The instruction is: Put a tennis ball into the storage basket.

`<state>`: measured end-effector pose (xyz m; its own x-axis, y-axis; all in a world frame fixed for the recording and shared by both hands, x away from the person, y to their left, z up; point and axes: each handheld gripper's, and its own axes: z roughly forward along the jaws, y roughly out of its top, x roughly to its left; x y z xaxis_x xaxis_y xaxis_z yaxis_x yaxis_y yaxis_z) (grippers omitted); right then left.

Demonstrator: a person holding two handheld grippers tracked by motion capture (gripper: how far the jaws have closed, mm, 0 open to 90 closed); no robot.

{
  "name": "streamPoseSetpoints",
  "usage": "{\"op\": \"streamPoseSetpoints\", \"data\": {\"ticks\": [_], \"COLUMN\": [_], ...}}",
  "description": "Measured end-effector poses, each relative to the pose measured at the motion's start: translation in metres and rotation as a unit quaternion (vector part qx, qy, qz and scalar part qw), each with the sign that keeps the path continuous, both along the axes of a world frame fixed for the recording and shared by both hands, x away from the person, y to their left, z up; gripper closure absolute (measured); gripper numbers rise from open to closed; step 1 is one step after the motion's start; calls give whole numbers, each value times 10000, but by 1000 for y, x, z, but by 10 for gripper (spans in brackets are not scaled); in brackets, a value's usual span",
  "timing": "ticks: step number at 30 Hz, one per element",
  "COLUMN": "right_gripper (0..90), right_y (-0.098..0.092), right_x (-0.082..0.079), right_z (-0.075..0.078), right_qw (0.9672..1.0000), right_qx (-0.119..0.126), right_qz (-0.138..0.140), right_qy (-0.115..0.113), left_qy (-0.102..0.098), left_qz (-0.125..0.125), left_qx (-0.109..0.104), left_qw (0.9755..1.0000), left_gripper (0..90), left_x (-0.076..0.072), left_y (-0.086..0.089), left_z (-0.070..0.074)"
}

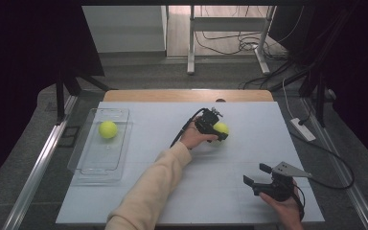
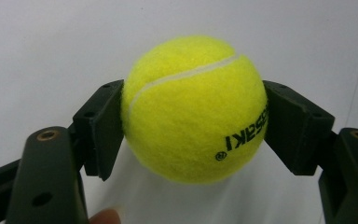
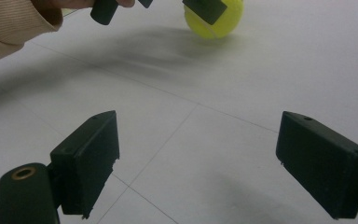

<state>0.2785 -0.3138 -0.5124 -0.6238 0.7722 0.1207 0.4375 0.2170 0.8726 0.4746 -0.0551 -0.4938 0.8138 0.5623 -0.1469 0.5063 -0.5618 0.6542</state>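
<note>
High view shows one fuzzy yellow tennis ball [image 1: 108, 129] already in the clear plastic tray [image 1: 88, 165], while the left tool [image 1: 216, 128] clamps a second yellow tennis ball [image 2: 193, 109] on the white tabletop [image 1: 230, 191], yet to be carried over; the right tool [image 3: 205, 163] waits with jaws apart and nothing between them.

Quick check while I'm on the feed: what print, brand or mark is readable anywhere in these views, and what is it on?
"saki", upside down in black: the end of a brand word on the tennis ball between the left gripper jaws; earlier letters curve out of sight.
"®", a small registered mark just beside that word, same ball.
The tennis ball in the clear tray: too small to tell any print.
Grippers, tray and table: no lettering visible.
</note>
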Motion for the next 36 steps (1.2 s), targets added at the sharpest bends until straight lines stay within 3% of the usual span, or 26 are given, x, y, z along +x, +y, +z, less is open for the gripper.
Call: {"op": "streamPoseSetpoints", "data": {"ticks": [16, 36], "right_gripper": [133, 132], "right_y": [2, 6], "right_x": [0, 0], "right_z": [0, 1], "right_qw": [10000, 10000], "right_qx": [-24, -49], "right_qz": [14, 39], "right_qy": [-30, -20], "left_qy": [-205, -486], "left_qz": [26, 131], "left_qx": [-92, -244], "left_qw": [9997, 9984], "left_gripper": [275, 275], "left_x": [-12, -31], "left_y": [11, 39], "left_z": [13, 35]}}
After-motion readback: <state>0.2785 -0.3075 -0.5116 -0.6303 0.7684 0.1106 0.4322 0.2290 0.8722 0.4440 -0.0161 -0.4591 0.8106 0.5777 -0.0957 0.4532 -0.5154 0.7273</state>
